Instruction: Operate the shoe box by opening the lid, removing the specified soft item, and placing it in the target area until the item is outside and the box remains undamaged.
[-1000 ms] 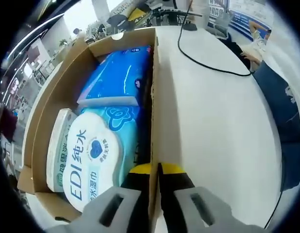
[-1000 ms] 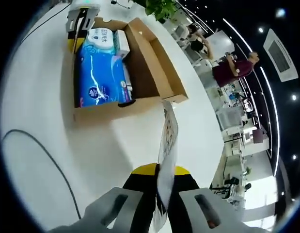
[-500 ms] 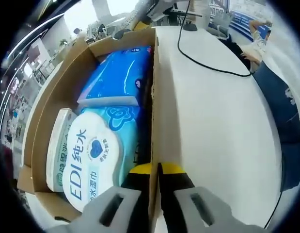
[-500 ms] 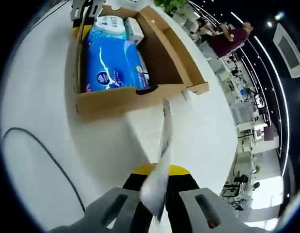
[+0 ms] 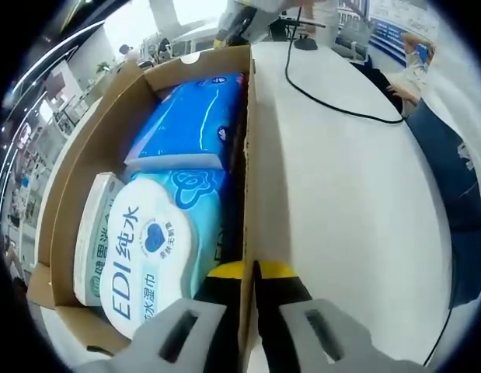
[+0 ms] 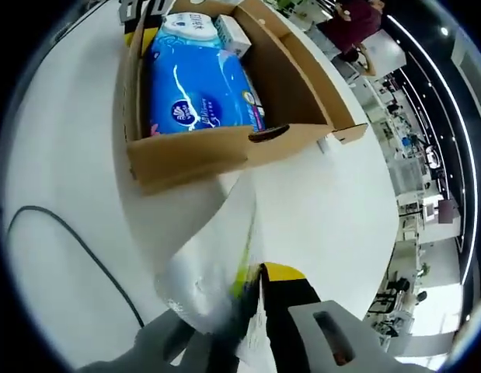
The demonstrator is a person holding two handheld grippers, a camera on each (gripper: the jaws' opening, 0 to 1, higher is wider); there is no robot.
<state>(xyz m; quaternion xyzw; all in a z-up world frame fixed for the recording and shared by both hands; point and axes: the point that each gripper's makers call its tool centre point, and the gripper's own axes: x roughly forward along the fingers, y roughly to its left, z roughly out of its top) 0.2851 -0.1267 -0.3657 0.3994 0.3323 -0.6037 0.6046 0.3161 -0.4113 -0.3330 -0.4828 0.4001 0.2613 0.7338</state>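
Left gripper view: left gripper (image 5: 248, 311) jaws clamped on the shoe box (image 5: 250, 155) side wall; blue tissue pack (image 5: 189, 124) and wet wipes pack (image 5: 147, 249) inside.

Right gripper view: right gripper (image 6: 252, 311) jaws pinch a white soft sheet (image 6: 213, 264), outside the box, over the white table (image 6: 69, 155).

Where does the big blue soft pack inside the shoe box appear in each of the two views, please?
Left gripper view: the blue soft pack lies in the upper middle, inside the shoe box, beyond the round white EDI wipes lid.
Right gripper view: the pack sits near the top centre, inside the box.
Shared landmark: the black cable on the white table, also seen at lower left.
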